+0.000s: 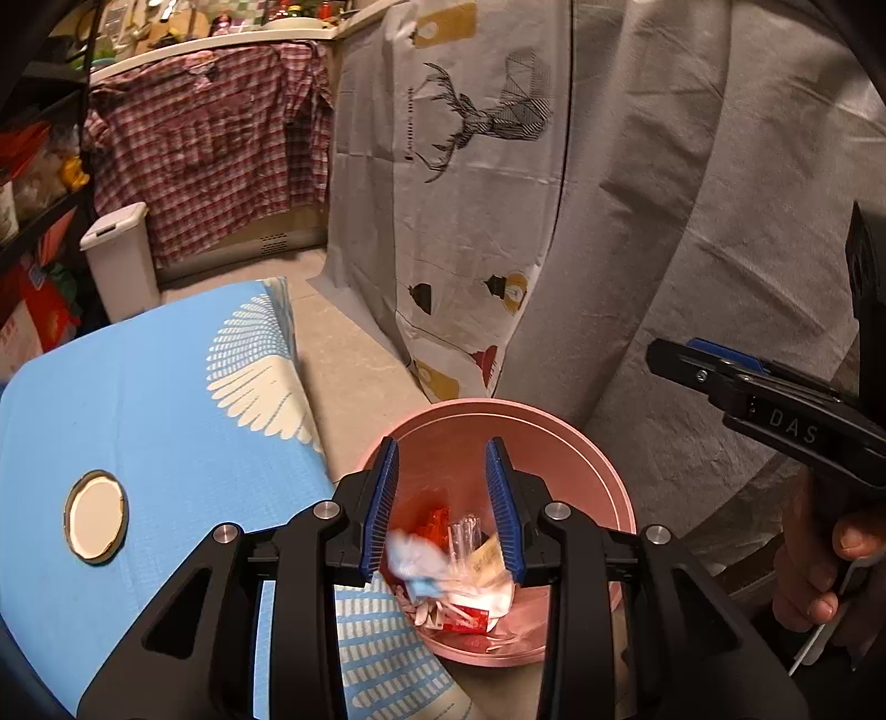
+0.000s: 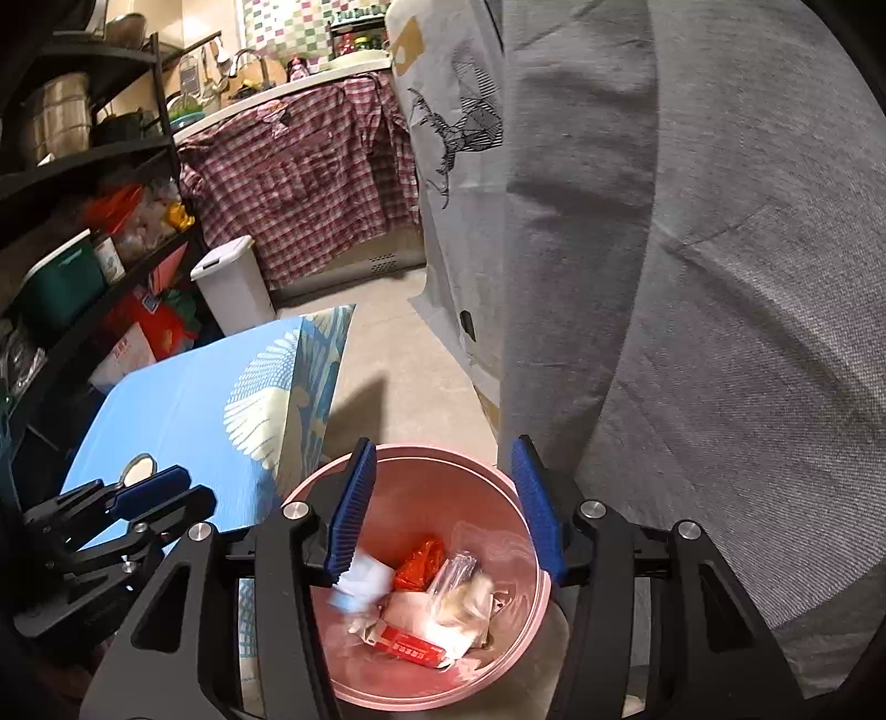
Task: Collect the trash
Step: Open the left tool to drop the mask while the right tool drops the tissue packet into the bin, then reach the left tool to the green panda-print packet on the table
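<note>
A round pink bin [image 2: 515, 498] stands upright on the floor just beside the blue-covered table, holding a heap of trash: a blurred white-and-blue wrapper [image 2: 360, 581], an orange-red wrapper [image 2: 418, 565], clear plastic [image 2: 457, 570] and a red-printed packet [image 2: 410, 645]

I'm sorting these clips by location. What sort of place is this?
Probably a home kitchen or utility corner: a counter with a faucet against a checkered tile wall, a plaid shirt draped over the counter front, and cluttered black shelving holding pots and boxes.
</note>
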Tool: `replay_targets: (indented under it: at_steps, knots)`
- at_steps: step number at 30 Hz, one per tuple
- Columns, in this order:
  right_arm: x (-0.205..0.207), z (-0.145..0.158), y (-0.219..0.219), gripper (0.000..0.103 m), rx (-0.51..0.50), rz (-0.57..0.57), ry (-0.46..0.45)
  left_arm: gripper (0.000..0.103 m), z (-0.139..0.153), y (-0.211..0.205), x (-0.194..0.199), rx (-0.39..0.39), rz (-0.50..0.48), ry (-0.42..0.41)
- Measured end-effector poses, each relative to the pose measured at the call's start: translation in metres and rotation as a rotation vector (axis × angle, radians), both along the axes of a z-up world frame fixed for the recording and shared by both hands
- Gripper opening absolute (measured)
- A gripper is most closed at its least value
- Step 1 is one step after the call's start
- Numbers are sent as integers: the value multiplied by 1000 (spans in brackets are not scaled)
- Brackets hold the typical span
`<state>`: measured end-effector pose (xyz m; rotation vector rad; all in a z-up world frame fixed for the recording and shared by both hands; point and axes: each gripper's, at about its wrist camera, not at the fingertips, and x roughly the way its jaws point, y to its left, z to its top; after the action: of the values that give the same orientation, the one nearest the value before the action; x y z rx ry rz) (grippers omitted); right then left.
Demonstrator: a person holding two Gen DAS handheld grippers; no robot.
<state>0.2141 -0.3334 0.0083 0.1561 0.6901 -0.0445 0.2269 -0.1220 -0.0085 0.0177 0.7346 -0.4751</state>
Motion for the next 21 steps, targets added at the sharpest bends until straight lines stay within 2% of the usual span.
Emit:
replay_targets:
  at_steps: [11,18,21]
  knots:
    - [-15,18,23,52,-4,53,-88,31,21,46,-29,8,60,-52]
    - [-28,32,49,51,10,138,-141,31,33,105,-59,18,157,-80]
    - [-31,35,59,44,36,175,-148,31,33,134,-76,28,210,-80]
